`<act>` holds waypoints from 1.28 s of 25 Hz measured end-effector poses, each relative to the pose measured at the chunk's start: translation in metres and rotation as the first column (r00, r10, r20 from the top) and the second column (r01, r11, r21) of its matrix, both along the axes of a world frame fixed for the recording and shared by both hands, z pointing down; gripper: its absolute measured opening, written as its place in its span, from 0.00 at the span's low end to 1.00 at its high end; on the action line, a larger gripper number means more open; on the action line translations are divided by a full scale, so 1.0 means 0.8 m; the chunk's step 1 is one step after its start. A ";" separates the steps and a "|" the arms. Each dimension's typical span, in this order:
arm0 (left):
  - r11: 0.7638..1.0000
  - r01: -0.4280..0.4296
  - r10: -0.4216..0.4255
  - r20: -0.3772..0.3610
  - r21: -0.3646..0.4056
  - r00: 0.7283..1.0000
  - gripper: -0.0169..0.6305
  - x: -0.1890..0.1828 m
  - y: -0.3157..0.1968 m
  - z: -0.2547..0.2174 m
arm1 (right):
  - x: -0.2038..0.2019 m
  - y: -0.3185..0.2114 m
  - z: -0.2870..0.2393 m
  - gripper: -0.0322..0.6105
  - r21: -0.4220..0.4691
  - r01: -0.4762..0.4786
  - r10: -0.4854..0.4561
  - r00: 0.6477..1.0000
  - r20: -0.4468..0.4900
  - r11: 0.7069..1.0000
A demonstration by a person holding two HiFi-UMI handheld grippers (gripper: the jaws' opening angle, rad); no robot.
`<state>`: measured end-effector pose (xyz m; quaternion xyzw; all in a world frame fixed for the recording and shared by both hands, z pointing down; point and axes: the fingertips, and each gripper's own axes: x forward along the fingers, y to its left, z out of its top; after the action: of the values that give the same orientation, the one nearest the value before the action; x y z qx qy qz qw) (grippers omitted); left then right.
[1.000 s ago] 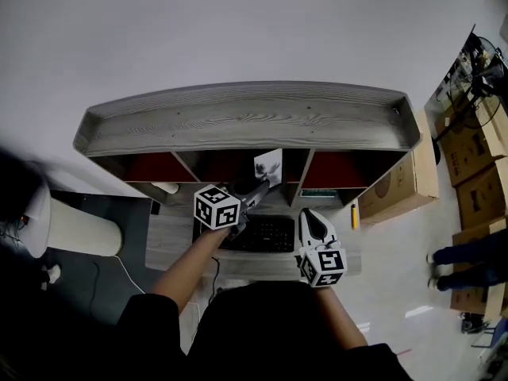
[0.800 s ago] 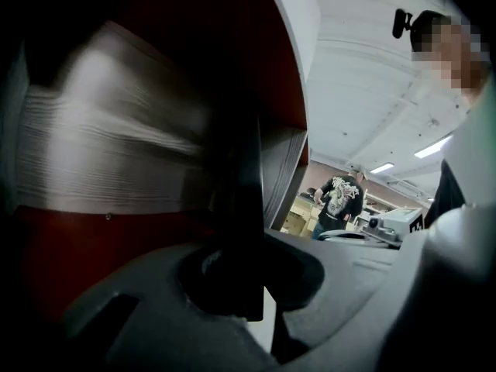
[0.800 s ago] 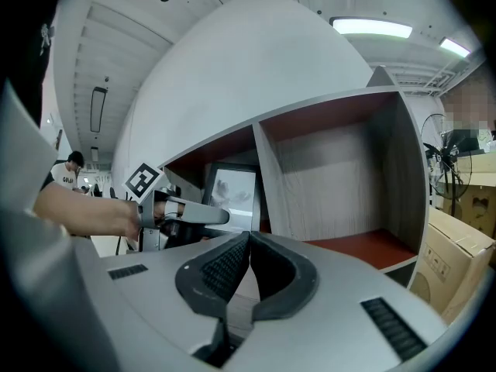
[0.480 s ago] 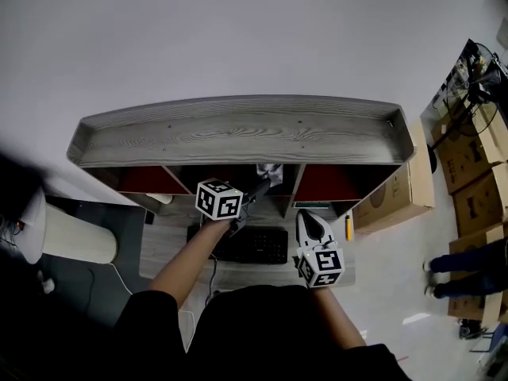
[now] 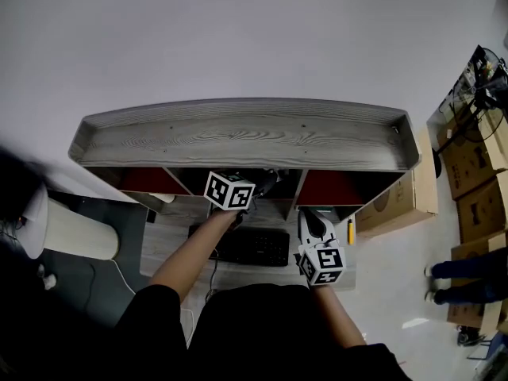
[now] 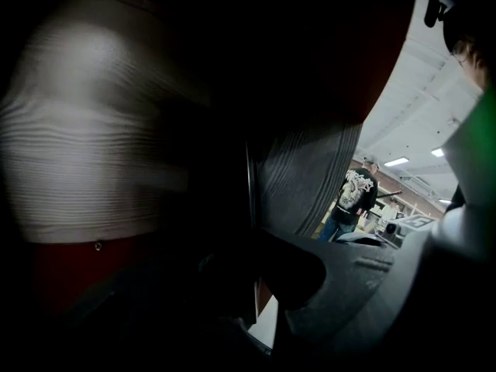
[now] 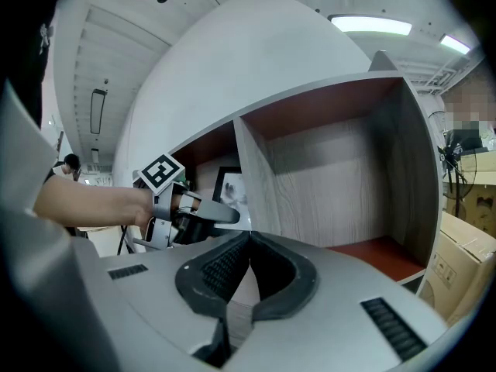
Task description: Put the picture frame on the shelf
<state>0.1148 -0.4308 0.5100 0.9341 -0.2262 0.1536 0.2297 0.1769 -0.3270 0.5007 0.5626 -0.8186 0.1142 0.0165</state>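
Placement was the step in hand: the left gripper (image 5: 267, 181) reached into the middle compartment of the shelf (image 5: 238, 133), its jaws pinching the edge of the picture frame (image 7: 229, 187), though they had just been easing apart. The frame stood upright inside the opening, at twelve o'clock from the keyboard (image 5: 258, 247). The right gripper (image 7: 248, 237), at four o'clock from the left, was pressed together, empty. Next, I judged, the left jaws needed to spread and back out toward six o'clock without tipping the frame.
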 end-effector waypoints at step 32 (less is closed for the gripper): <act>0.956 0.148 -0.172 0.076 0.252 0.982 0.54 -0.019 -0.043 -0.007 | -0.022 -0.001 0.000 0.07 0.006 0.033 -0.033 0.999 0.007 0.999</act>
<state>0.1000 -0.4648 0.5042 0.9253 -0.3292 0.1503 0.1130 0.1592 -0.3275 0.5007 0.5486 -0.8282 0.1136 0.0141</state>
